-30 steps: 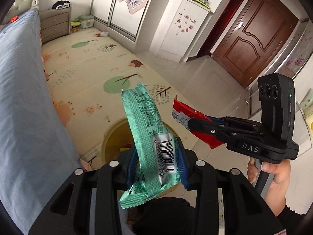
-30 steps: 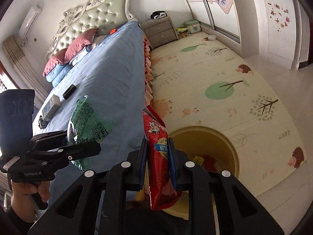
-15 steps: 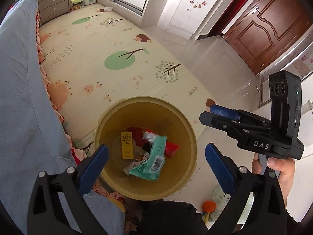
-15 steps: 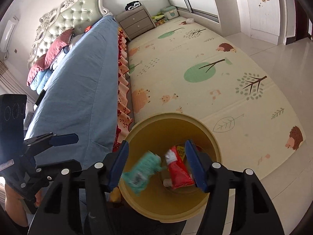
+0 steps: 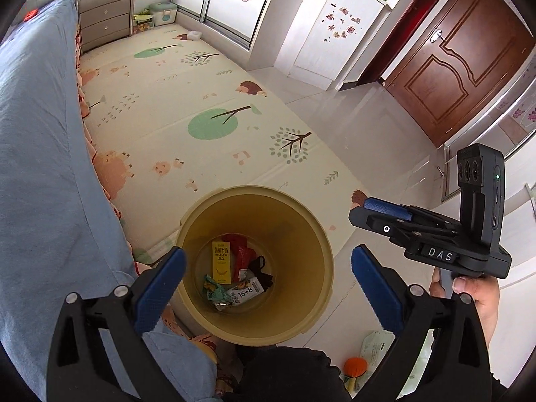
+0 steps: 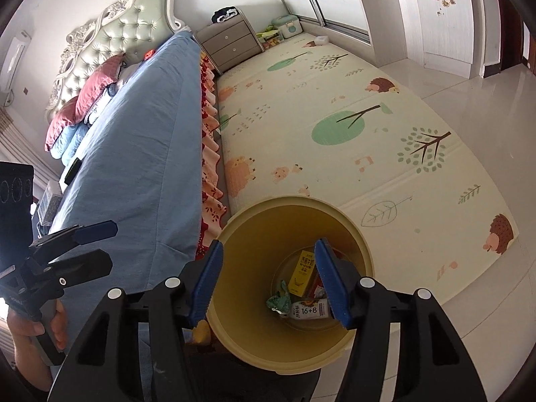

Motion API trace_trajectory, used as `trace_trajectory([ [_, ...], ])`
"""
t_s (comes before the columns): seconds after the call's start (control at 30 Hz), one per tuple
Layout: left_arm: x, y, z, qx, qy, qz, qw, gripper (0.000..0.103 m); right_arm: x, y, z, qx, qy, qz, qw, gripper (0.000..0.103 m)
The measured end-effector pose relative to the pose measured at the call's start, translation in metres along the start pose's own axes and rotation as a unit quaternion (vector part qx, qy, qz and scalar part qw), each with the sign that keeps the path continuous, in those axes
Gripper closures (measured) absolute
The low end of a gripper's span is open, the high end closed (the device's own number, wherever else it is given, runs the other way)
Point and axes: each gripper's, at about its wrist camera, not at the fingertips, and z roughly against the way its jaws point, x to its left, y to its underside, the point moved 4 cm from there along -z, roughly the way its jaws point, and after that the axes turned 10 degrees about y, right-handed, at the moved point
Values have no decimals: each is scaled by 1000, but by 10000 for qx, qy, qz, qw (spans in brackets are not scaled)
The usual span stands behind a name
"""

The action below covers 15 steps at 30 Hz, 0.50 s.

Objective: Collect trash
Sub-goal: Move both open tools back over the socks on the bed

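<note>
A yellow trash bin (image 5: 321, 231) stands on the floor beside the bed; it also shows in the right wrist view (image 6: 254, 231). Inside lie a yellow carton (image 5: 221, 261), a red wrapper (image 5: 242, 254), a green wrapper (image 5: 214, 293) and a white "16+8" packet (image 5: 246, 291). My left gripper (image 5: 268, 279) is open and empty above the bin. My right gripper (image 6: 269, 281) is open and empty above the bin too; it shows in the left wrist view (image 5: 378, 224) at the right.
The bed with its blue sheet (image 5: 40, 167) runs along the left. A patterned play mat (image 5: 201, 107) covers the floor beyond the bin. An orange ball (image 5: 355, 366) and a paper packet (image 5: 375, 351) lie on the tiles near the bin. A brown door (image 5: 452, 53) is at the far right.
Both grippers opened and let go of the green and the red wrappers, which fell into the bin and now lie at its bottom. Both grippers stay above the bin.
</note>
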Motion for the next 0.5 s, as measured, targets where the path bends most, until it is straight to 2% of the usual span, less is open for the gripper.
trace_trajectory([
  [0.1,-1,3,23,-200,-119,-126,9996,4,16,-4,11,-119,-245,80,9996,46],
  [0.3,9,20,79,-590,-440,-264,9969,4,67,-8,25,-237,-445,465,9976,42],
  [0.5,43,46,147,-1113,-770,-28,9908,4,137,-2,19,-137,-709,981,9925,42],
])
